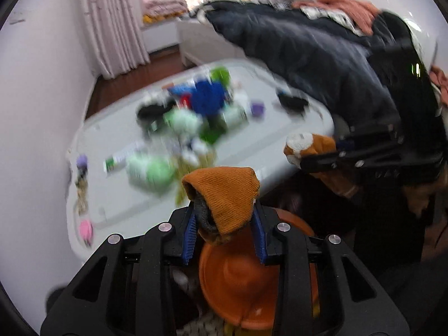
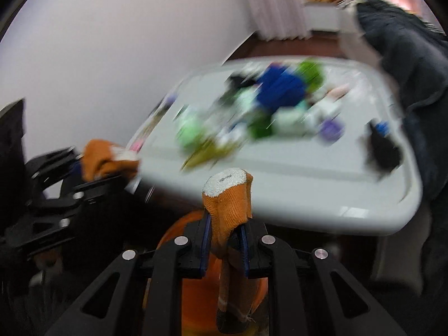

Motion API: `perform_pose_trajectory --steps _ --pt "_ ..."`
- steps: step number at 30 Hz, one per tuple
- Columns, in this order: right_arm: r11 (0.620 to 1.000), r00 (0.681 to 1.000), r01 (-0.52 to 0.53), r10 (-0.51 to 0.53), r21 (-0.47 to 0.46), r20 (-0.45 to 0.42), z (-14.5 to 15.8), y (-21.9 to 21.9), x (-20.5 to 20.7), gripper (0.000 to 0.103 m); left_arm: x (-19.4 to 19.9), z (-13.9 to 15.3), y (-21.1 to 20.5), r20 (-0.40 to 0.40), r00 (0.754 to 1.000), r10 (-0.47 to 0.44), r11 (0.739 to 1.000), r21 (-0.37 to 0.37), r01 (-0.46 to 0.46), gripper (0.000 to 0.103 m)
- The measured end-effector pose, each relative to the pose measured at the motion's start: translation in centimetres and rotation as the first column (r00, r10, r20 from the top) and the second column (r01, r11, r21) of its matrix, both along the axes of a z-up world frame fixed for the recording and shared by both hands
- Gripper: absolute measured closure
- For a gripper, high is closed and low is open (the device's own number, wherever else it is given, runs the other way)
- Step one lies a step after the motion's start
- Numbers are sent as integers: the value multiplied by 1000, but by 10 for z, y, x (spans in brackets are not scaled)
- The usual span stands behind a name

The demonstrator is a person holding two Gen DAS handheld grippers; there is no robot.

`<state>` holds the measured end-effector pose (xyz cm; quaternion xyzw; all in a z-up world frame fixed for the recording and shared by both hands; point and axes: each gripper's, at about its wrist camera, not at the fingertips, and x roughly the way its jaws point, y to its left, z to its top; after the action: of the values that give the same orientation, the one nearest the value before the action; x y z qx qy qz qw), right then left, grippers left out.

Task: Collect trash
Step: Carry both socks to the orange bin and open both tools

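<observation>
Both clamped on orange socks: left gripper (image 1: 224, 240) on one sock (image 1: 224, 196), right gripper (image 2: 225, 247) on another (image 2: 228, 210). Below, seemingly an orange bin (image 1: 238, 285); centre over it, then release.

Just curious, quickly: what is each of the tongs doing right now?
Left tongs: closed on an orange sock.
Right tongs: closed on an orange, white-toed sock.

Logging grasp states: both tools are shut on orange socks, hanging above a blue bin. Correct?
Nearly. The bin is orange, not blue, as the left wrist view shows. The left tool and right tool are each shut on an orange sock.
</observation>
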<state>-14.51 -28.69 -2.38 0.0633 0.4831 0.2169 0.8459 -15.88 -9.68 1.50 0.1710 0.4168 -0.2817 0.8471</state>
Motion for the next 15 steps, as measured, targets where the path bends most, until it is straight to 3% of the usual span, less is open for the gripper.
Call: perform_pose_trajectory --steps 2,5,7,11,15 --pt "998 997 -61 61 -7 -48 -11 15 -11 85 -8 -19 6 -54 999 -10 1000 23 11 68" --pt "990 989 -126 120 -64 -85 -26 39 -19 75 -11 -52 14 -169 986 18 999 38 -11 56" --pt "987 985 -146 137 -75 -108 -37 50 -18 64 -12 -63 18 -198 979 39 998 49 -30 49" --pt "985 983 -148 136 -92 -124 -50 57 -11 63 -9 -64 23 -196 979 63 997 52 -54 33" --pt "988 985 -133 122 -83 -120 -49 54 -10 63 -7 -60 25 -183 981 68 997 44 -61 32"
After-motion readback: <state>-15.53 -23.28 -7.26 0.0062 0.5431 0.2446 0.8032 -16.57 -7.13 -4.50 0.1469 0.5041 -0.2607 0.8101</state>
